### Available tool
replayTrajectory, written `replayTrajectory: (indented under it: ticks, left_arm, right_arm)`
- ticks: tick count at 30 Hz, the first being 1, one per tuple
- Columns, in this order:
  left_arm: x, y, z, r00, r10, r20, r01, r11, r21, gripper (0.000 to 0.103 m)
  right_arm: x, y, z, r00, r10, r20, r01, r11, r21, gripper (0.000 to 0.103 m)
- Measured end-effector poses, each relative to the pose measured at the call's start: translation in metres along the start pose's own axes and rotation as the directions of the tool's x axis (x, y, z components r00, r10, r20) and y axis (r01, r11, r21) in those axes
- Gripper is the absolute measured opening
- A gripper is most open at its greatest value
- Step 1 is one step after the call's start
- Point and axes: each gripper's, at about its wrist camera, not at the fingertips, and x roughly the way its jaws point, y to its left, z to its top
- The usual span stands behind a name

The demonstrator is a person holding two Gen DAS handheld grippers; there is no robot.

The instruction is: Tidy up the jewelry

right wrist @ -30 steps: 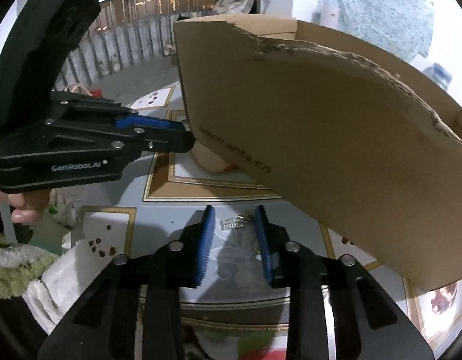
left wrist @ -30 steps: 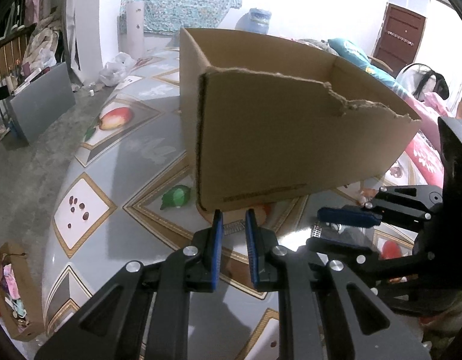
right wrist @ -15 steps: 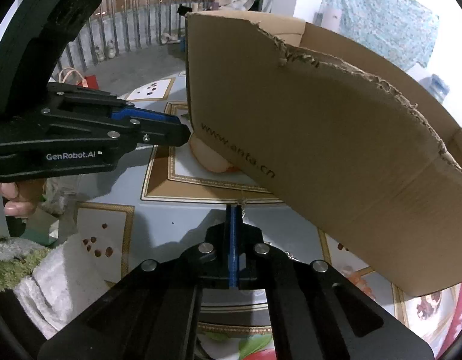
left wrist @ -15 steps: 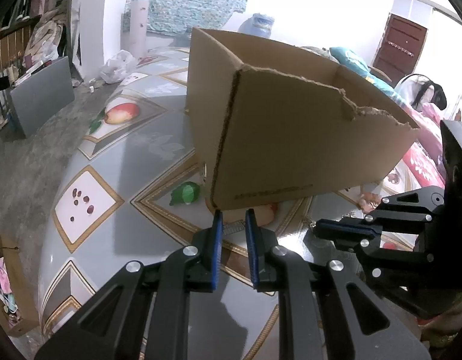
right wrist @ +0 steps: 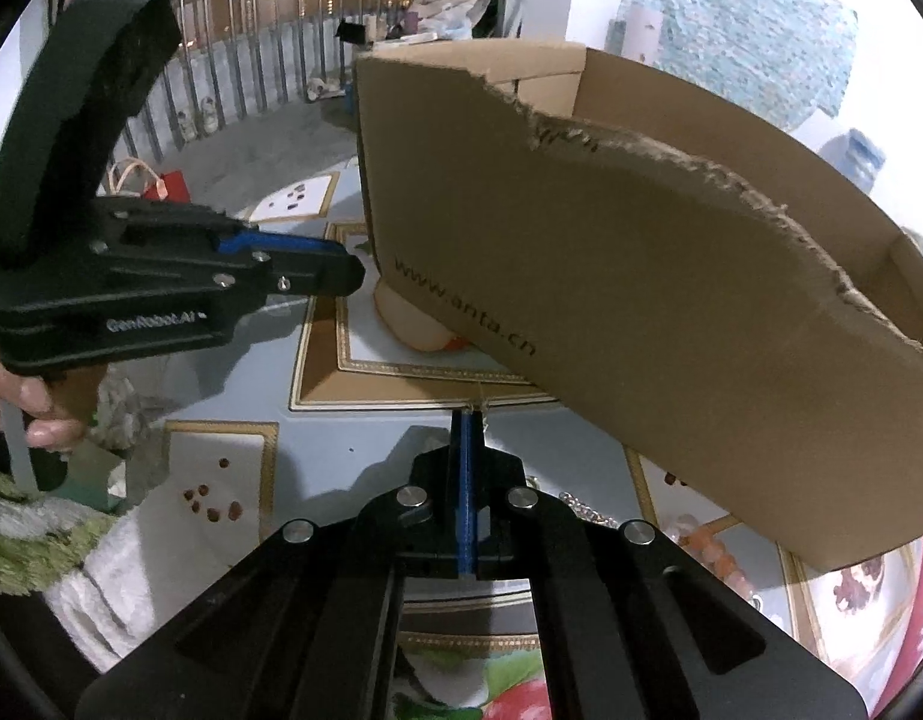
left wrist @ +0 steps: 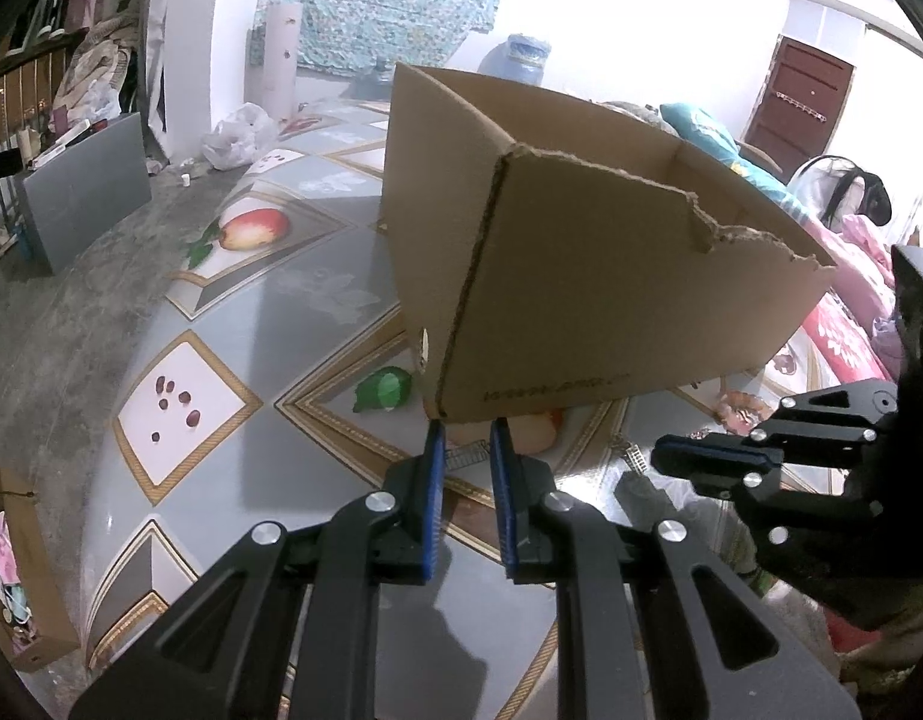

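Two tools: I am holding both before the cardboard box (left wrist: 581, 276).
Right tool (right wrist: 466, 420): I am pinching a thin chain (right wrist: 482, 408) at its tip, pads together.
Left tool (left wrist: 466, 450): narrowly parted, gripping nothing.
Surface (left wrist: 233, 324): a small silver piece (left wrist: 461, 457) is lying just beyond my left tool.

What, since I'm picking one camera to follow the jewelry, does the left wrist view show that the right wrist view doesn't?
Only the left wrist view: a small silver clasp on the table, seen between the fingers of the open left gripper. Only the right wrist view: the right gripper shut on a thin silver piece, plus an orange bead bracelet and a chain near the box. Both: the torn cardboard box and the fruit-patterned table.
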Motion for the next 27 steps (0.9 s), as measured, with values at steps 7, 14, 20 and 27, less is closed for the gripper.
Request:
replayTrajectory:
  ticks: [7,14,20,27]
  left_arm:
    - [0.000,0.003,-0.001,1.000,-0.005,-0.003,0.005,1.000,-0.005,0.014]
    - [0.001,0.005,-0.001,1.000,-0.003,-0.005,0.003,1.000,-0.013,0.014]
    - [-0.002,0.004,-0.001,1.000,0.000,0.006,0.000,1.000,-0.014,0.014]
    - [-0.020,-0.001,-0.001,0.999,0.014,0.035,-0.014,1.000,-0.002,0.014]
  right_arm:
    - [0.004,-0.003,0.008,1.000,-0.008,0.001,0.008,1.000,0.028,0.024]
    - [0.021,-0.005,0.013,0.999,0.004,-0.032,-0.003,0.999,0.032,0.005]
    - [0.009,-0.020,0.012,0.998,0.065,0.003,-0.065,0.989,0.136,0.001]
    - [-0.027,-0.047,0.007,0.982,0.150,0.110,-0.176,0.942,0.284,0.000]
